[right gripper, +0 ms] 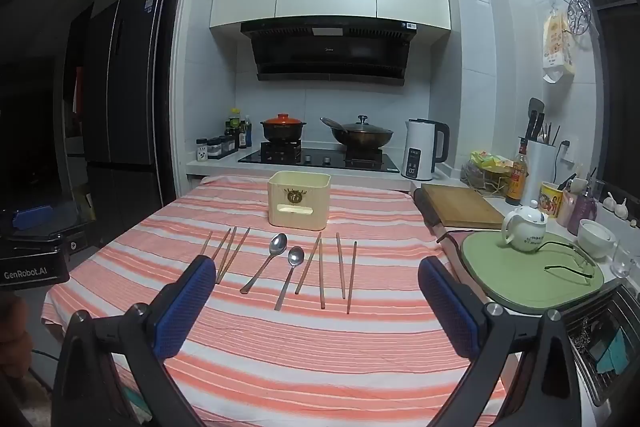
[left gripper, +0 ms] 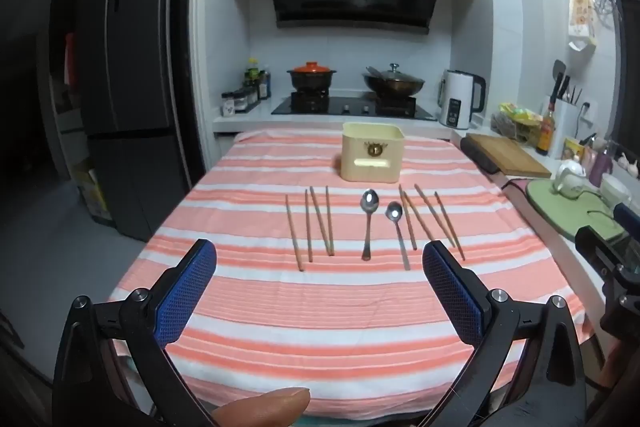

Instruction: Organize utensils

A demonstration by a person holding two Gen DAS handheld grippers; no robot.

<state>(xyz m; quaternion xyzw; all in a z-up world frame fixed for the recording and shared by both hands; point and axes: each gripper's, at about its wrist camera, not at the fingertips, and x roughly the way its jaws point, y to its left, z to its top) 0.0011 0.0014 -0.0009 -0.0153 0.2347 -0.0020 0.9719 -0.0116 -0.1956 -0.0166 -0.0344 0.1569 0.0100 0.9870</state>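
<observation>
A cream utensil holder (left gripper: 372,157) (right gripper: 299,201) stands upright at the far middle of a table with a pink-striped cloth (left gripper: 340,307) (right gripper: 320,339). In front of it lie two metal spoons (left gripper: 368,223) (right gripper: 266,263), with several wooden chopsticks on the left (left gripper: 309,227) (right gripper: 230,253) and several more on the right (left gripper: 430,217) (right gripper: 340,269). My left gripper (left gripper: 320,259) is open, above the near part of the cloth, with nothing between its blue pads. My right gripper (right gripper: 318,275) is open too, short of the utensils and holding nothing.
A counter runs along the right with a wooden cutting board (right gripper: 460,205), a green mat (right gripper: 532,275) bearing a white teapot (right gripper: 524,229), and a kettle (right gripper: 422,149). Behind the table is a stove with pots (right gripper: 282,131). A dark fridge (left gripper: 128,67) stands left.
</observation>
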